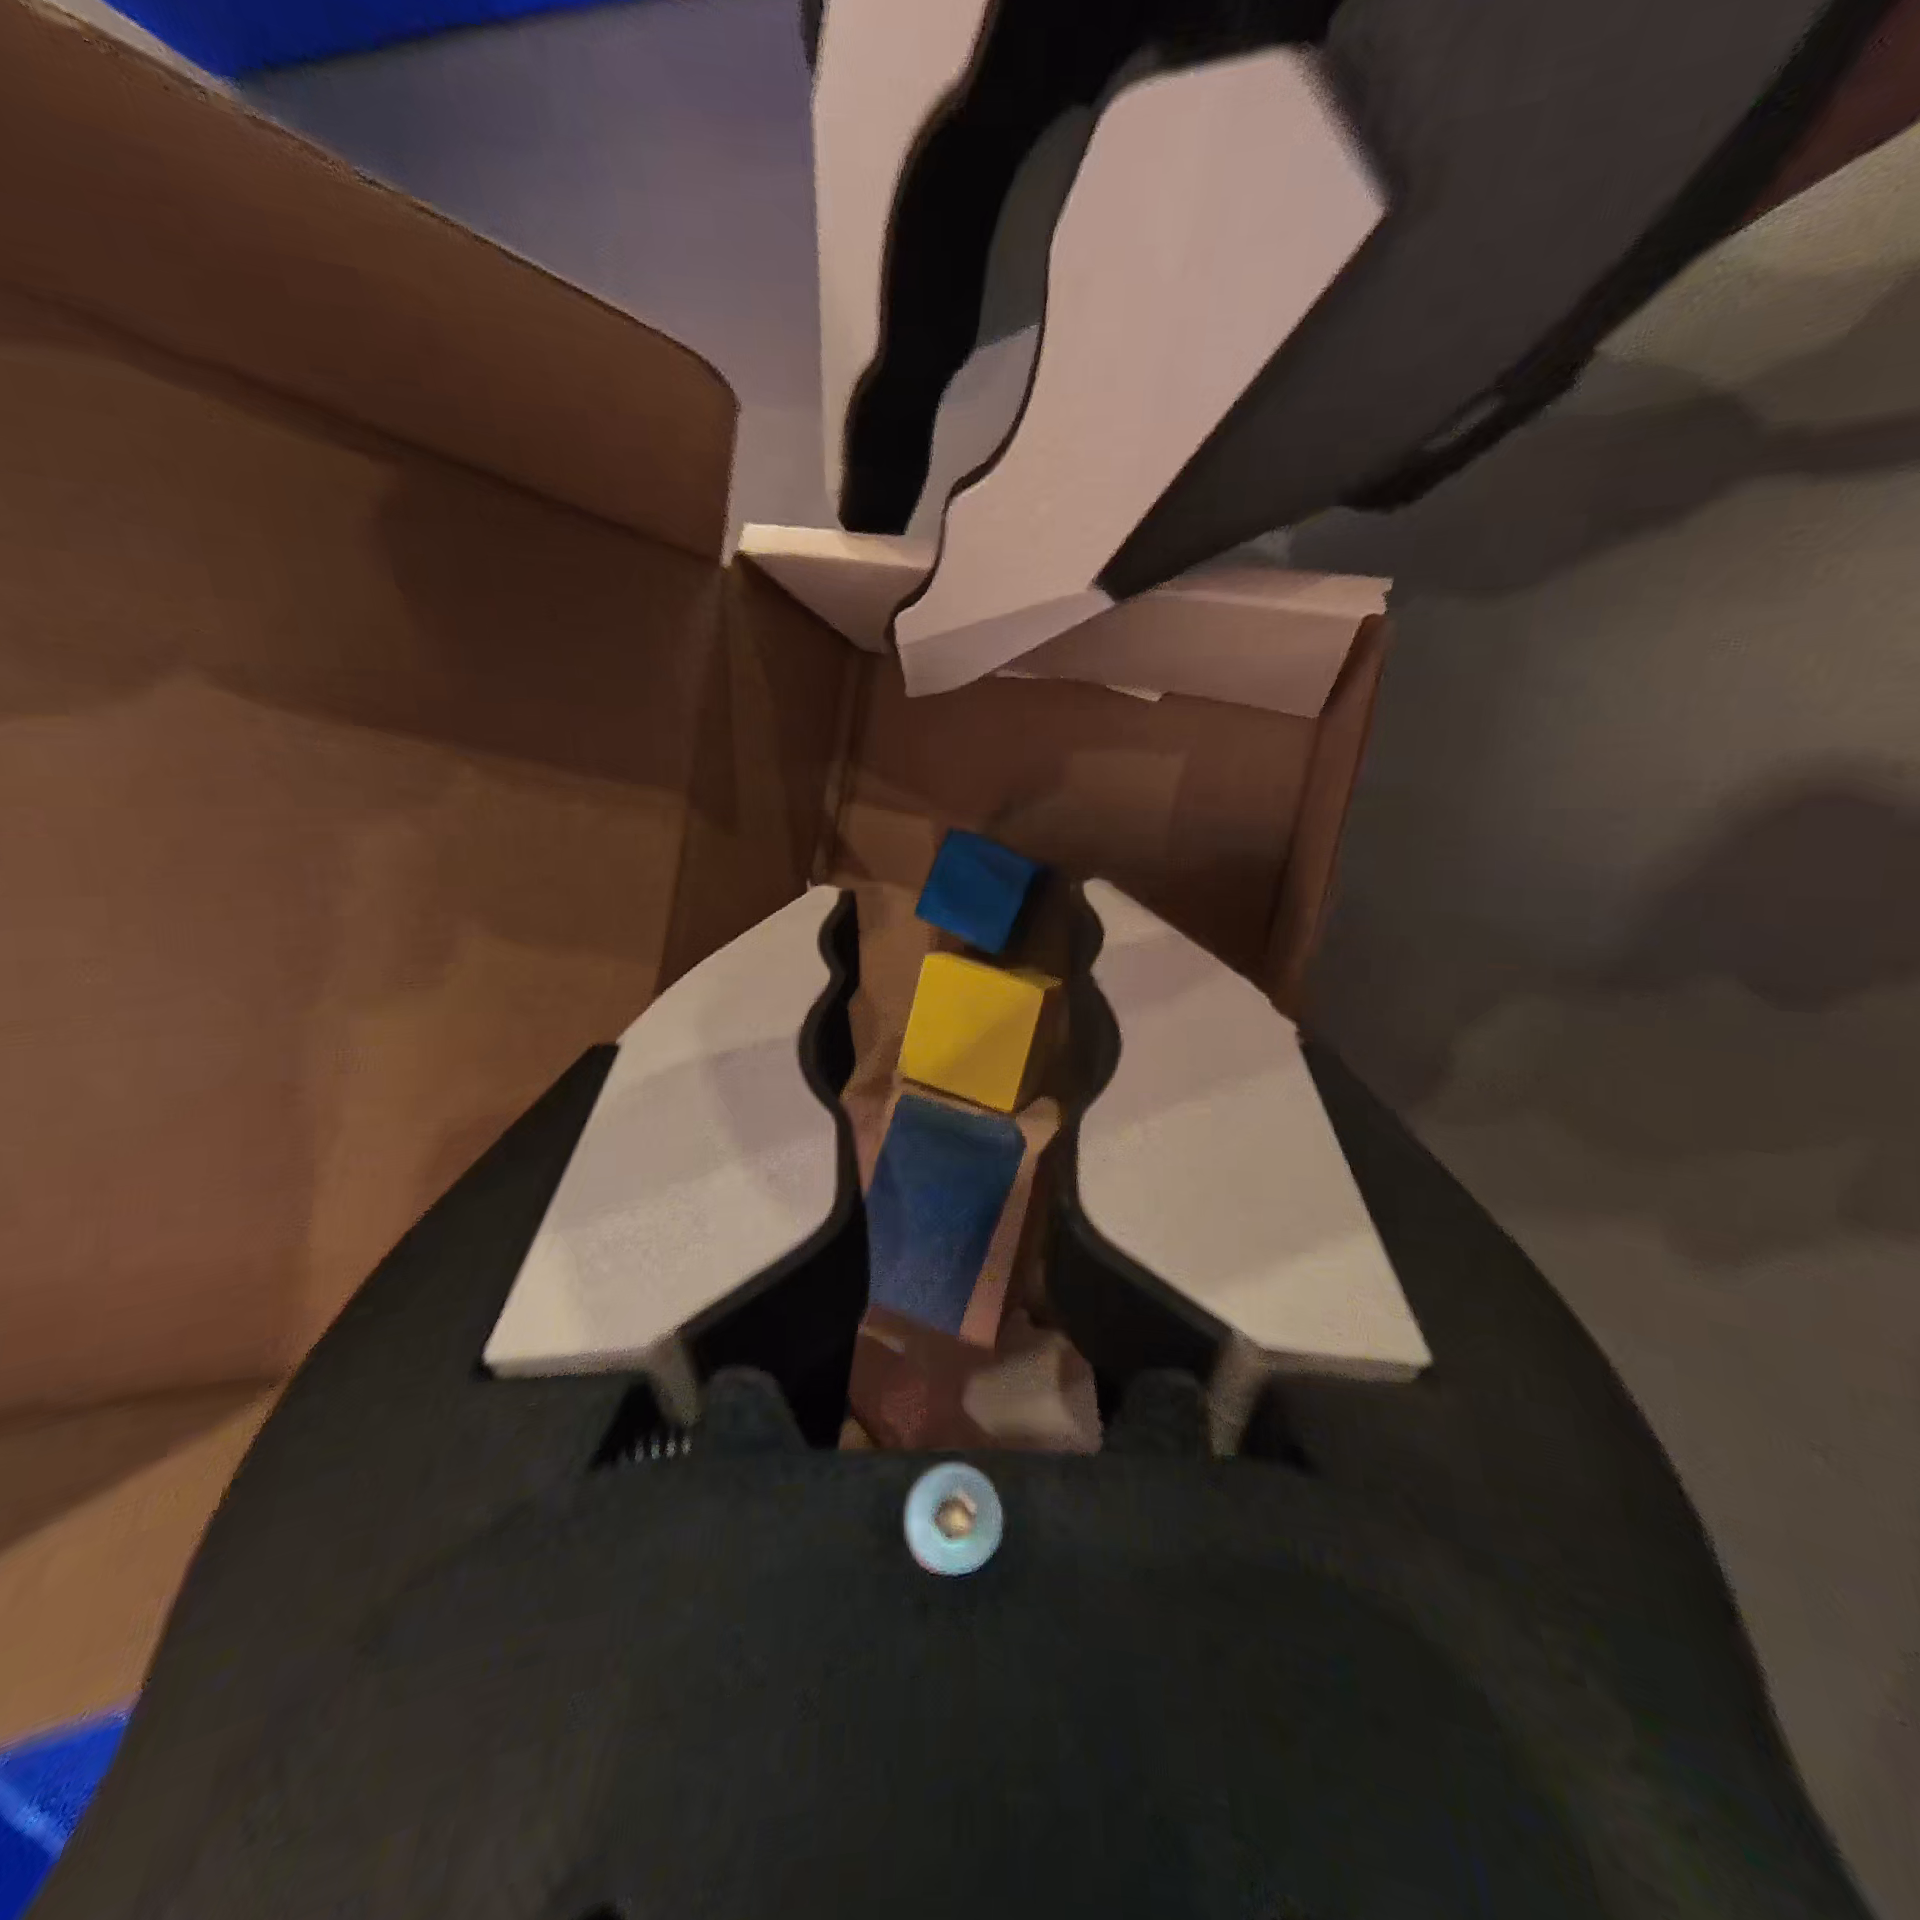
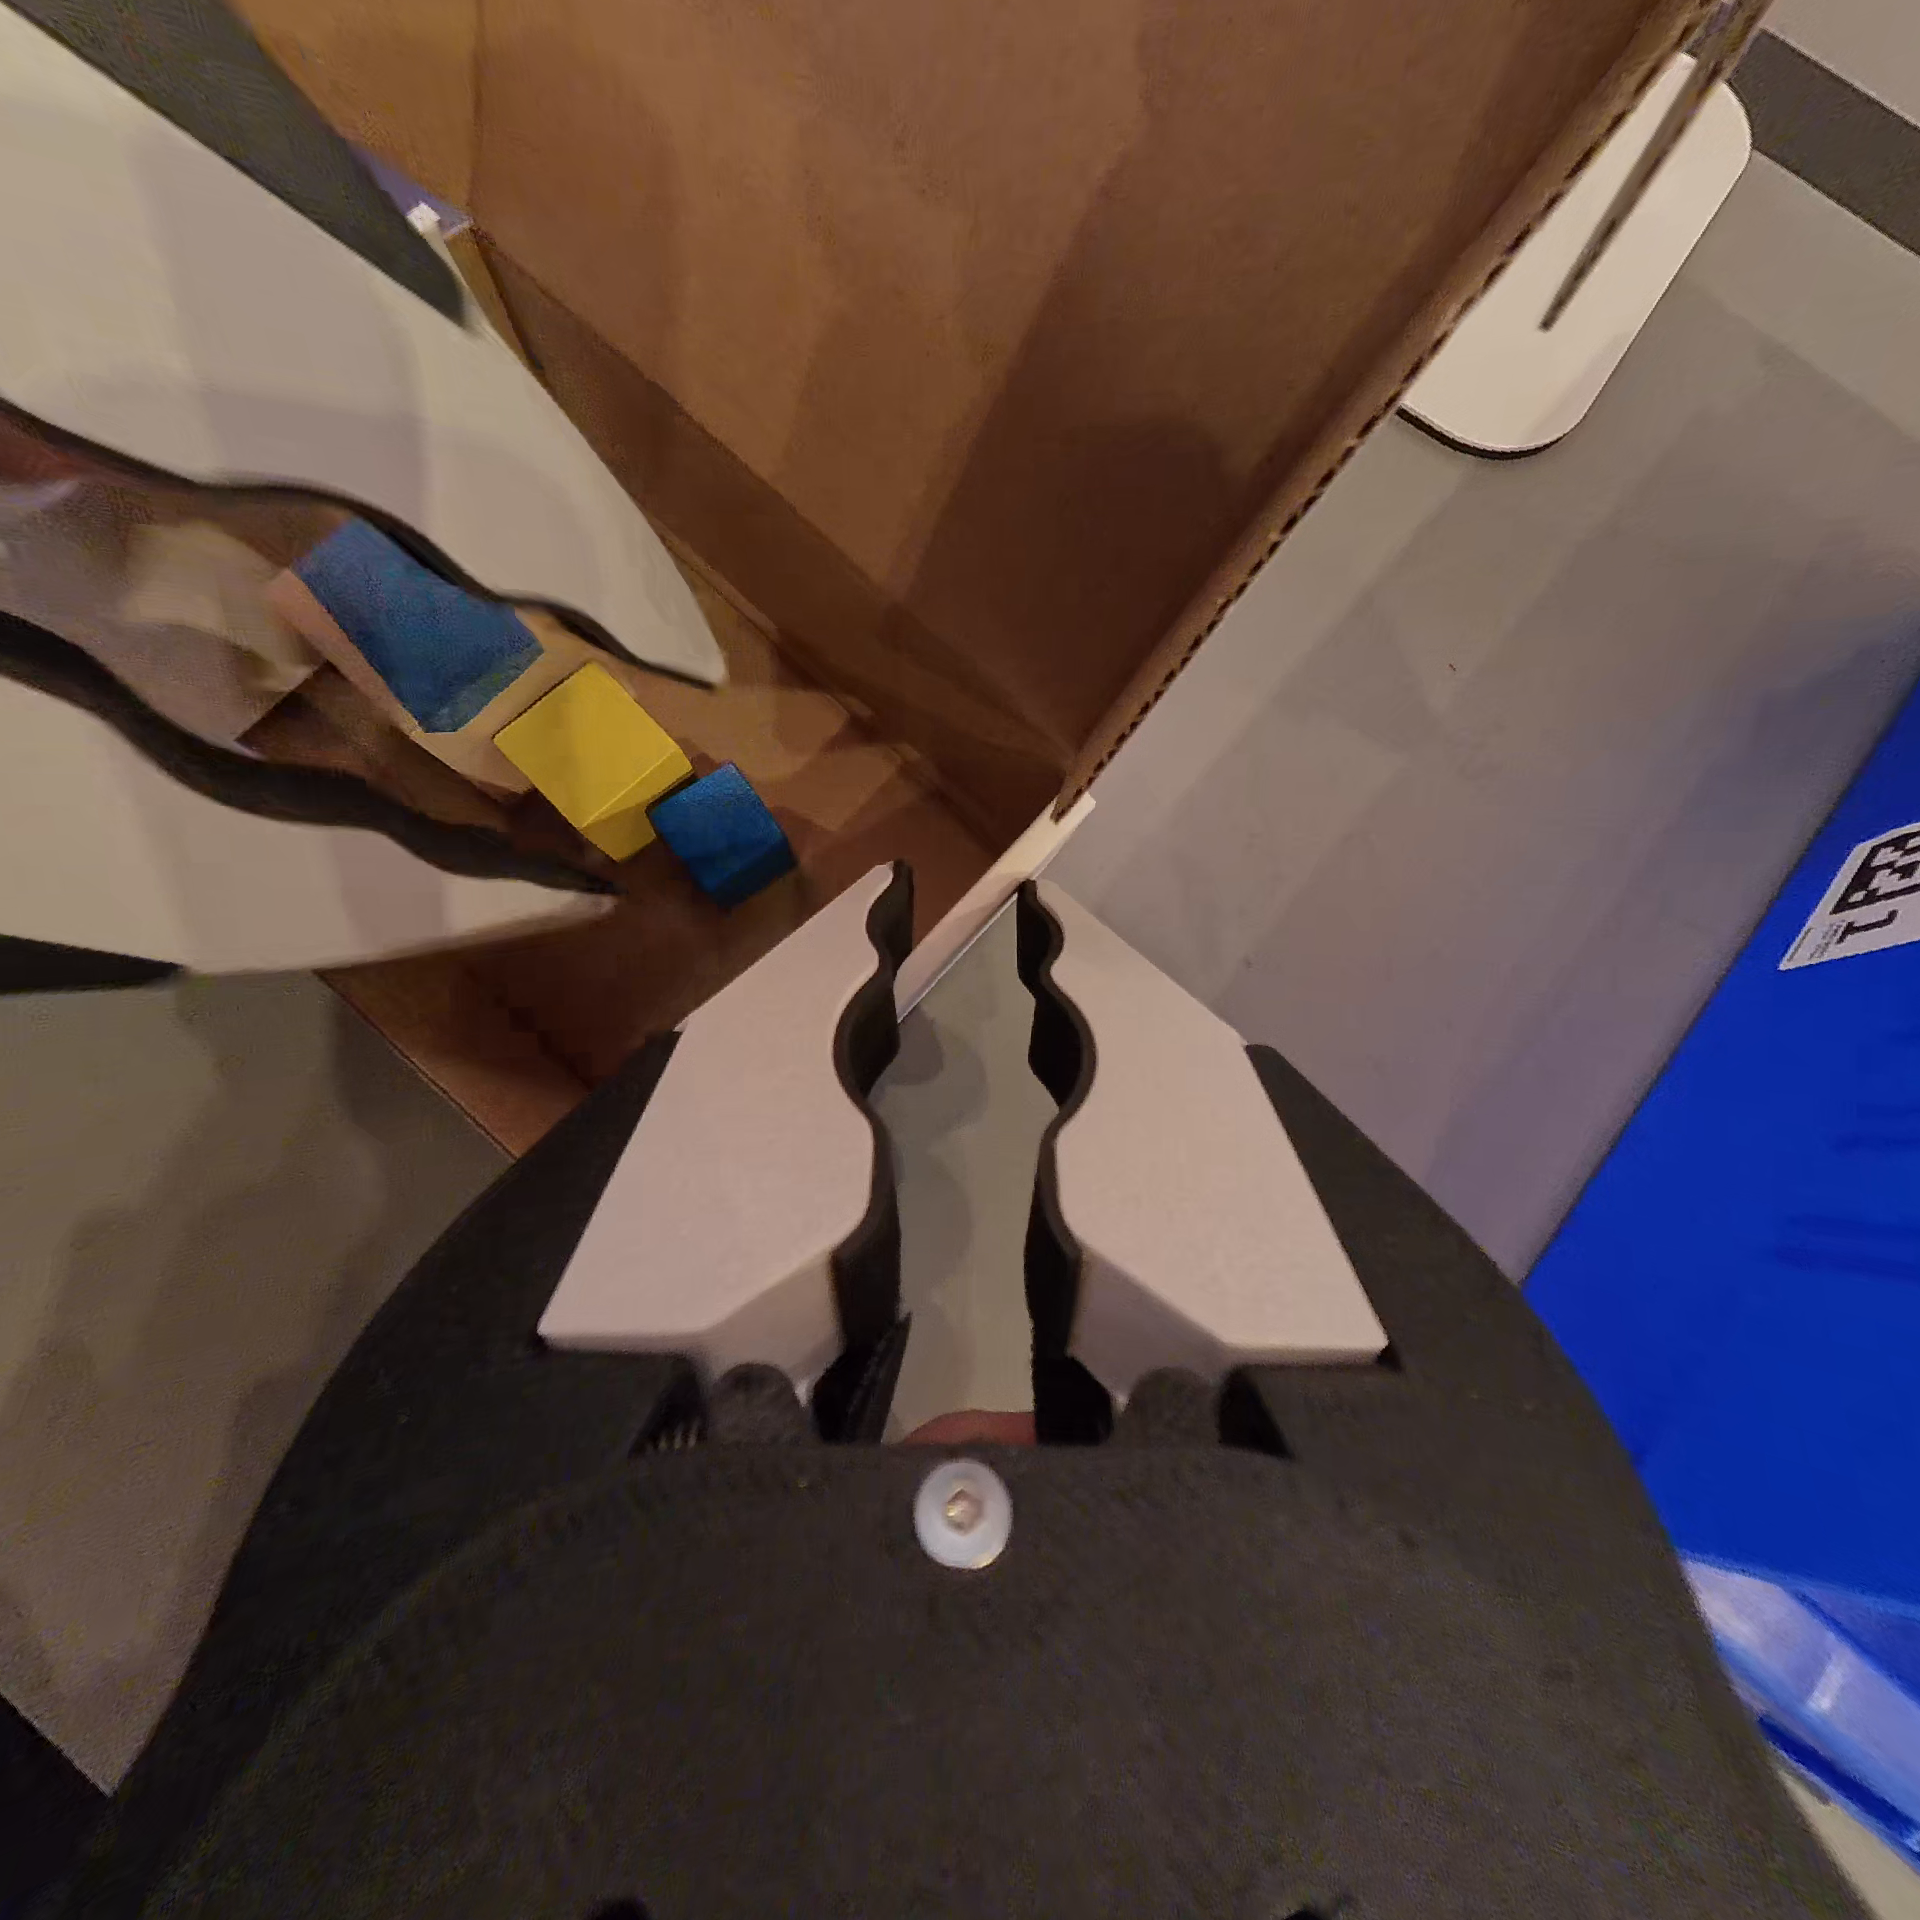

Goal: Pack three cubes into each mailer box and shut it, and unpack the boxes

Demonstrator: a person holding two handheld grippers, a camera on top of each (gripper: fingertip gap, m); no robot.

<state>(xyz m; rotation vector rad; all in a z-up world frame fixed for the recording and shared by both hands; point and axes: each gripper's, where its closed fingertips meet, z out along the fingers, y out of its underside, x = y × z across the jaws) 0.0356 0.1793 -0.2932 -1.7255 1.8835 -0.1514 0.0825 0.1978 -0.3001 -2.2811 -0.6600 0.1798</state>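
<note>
The mailer box (image 1: pixel 1091 769), brown inside and white outside, lies open with its lid (image 1: pixel 312 727) raised on the left. Three cubes sit in a row on its floor: a blue one (image 1: pixel 979 888), a yellow one (image 1: pixel 982 1029) and a blue-topped one (image 1: pixel 945 1216). My left gripper (image 1: pixel 961 904) is open inside the box, and the near blue-topped cube lies between its fingers without being clamped. My right gripper (image 2: pixel 961 883) is narrowly open and straddles the box's white wall corner (image 2: pixel 1023 868). The cubes also show in the right wrist view (image 2: pixel 592 753), beside the left gripper (image 2: pixel 665 790).
A blue bin (image 2: pixel 1766 1247) with a square marker sticker stands to the right on the grey table (image 2: pixel 1455 831). A white rounded flap (image 2: pixel 1558 291) lies beyond the raised lid (image 2: pixel 935 312). More blue shows at the bottom left corner (image 1: pixel 52 1787).
</note>
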